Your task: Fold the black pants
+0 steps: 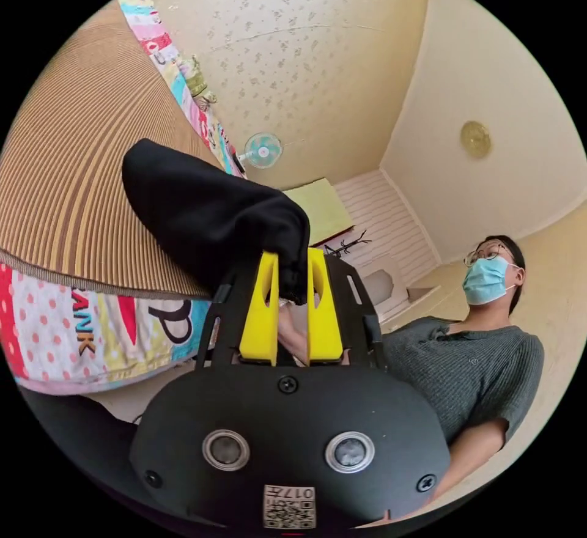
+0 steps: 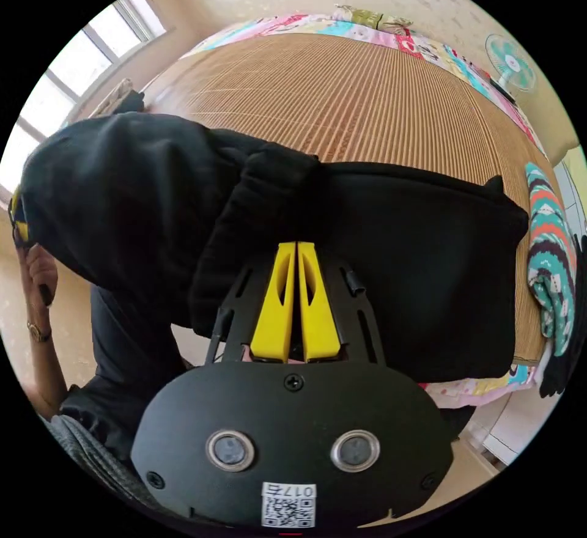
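Observation:
The black pants lie partly on the woven bamboo mat of the bed, with one end lifted toward the left. My right gripper has its yellow jaws pressed together on the bunched black fabric at the pants' edge. In the left gripper view, my left gripper is shut on a raised fold of the black pants, held up above the mat. The other gripper's yellow tip peeks out at the far left, held in a hand.
A colourful patterned sheet hangs over the bed's side. A striped knitted garment lies on the mat's right end. A fan stands by the wall. The person stands beside the bed. A window is at the left.

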The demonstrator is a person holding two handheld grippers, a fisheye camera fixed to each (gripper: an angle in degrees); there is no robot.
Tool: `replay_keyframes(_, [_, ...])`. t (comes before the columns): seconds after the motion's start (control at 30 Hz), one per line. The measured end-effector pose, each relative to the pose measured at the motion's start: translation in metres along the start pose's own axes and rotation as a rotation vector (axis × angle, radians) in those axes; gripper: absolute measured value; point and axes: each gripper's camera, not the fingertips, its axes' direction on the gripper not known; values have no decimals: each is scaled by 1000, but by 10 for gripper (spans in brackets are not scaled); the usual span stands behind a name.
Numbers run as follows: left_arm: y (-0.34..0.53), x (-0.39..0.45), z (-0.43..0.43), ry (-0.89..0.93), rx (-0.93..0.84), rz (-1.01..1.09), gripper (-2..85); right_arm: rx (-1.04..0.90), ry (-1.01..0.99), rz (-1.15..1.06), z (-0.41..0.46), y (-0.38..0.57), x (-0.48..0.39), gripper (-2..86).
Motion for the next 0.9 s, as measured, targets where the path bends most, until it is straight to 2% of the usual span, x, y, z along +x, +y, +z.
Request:
replay_keyframes(0.1, [-41, 49, 42, -24, -93, 185, 71, 14, -176, -24, -4, 2, -14, 6])
replay_keyframes(0.17, [-64, 80, 101, -12, -209, 319, 73, 30, -310, -19, -10, -1, -6, 6])
replay_keyframes(0.3, [-70, 86, 207, -13, -366, 350, 85, 25, -376, 41, -39, -3, 49, 7])
replay_keyframes(0.37, [-55, 70, 272, -65, -563, 343, 111, -4, -416, 102, -52, 7, 87, 7])
replay_keyframes(0.43, [-38, 57, 289, -74, -620, 335, 115, -49, -502, 180, -61, 26, 130, 7])
replay_keyframes(0.5, [-23, 39, 281, -173, -594, 314, 107, -119, -605, 294, -72, 61, 183, 8])
replay_keyframes(0.57, [-3, 7, 244, -447, -486, 221, 110, -129, -702, 345, -86, 86, 216, 7])
replay_keyframes(0.6, [2, -1, 233, -518, -453, 187, 120, -99, -768, 379, -99, 102, 237, 8])
replay_keyframes(0.67, [22, -34, 177, -746, -306, -8, 162, -39, -861, 432, -118, 121, 265, 9])
replay_keyframes(0.77, [44, -66, 123, -714, -212, -198, 179, 35, -1018, 535, -136, 136, 305, 15])
replay_keyframes(0.83, [56, -92, 112, -657, -239, -353, 193, 66, -1104, 553, -141, 134, 321, 24])
replay_keyframes(0.9, [73, -122, 114, -572, -294, -520, 229, 22, -1173, 587, -139, 125, 333, 69])
